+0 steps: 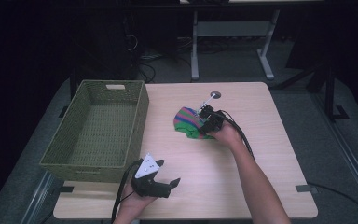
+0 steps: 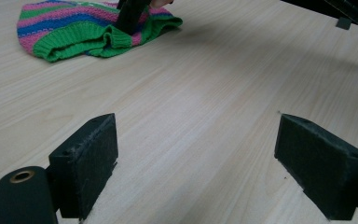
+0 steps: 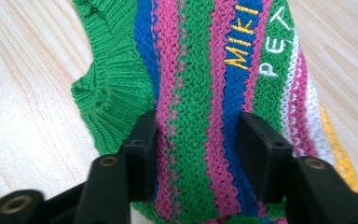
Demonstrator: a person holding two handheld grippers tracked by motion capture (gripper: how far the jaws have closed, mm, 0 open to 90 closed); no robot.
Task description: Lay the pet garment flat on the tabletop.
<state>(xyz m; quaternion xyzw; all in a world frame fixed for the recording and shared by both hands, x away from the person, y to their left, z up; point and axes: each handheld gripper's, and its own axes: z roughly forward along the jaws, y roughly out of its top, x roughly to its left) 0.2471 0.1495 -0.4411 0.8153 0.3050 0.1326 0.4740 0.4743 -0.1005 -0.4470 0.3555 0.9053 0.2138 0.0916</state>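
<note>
Right gripper (image 3: 196, 140) fingers (image 3: 142, 144) half-closed astride a raised fold of the striped knit cap (image 3: 200, 70); whether the pads already pinch the knit is hard to tell. The cap lies on the bench (image 1: 261, 154) right of the green wicker basket (image 1: 98, 126), well apart from it, near the bench's middle.

Risks: the fingers may catch only the top layer of knit, so the cap could stretch, sag or slide out when lifted; the loose ribbed hem (image 3: 107, 93) may drag on the bench or snag on the basket rim.

Left gripper (image 1: 156, 179) fingers (image 2: 86, 163) wide, nothing between them, low over bare bench at the near edge, aimed toward the cap.

Right hand (image 1: 226, 133) reaches forward, forearm stretched diagonally, gripper tipped down onto the cap. Left hand (image 1: 133, 203) sits by the basket's near corner.
</note>
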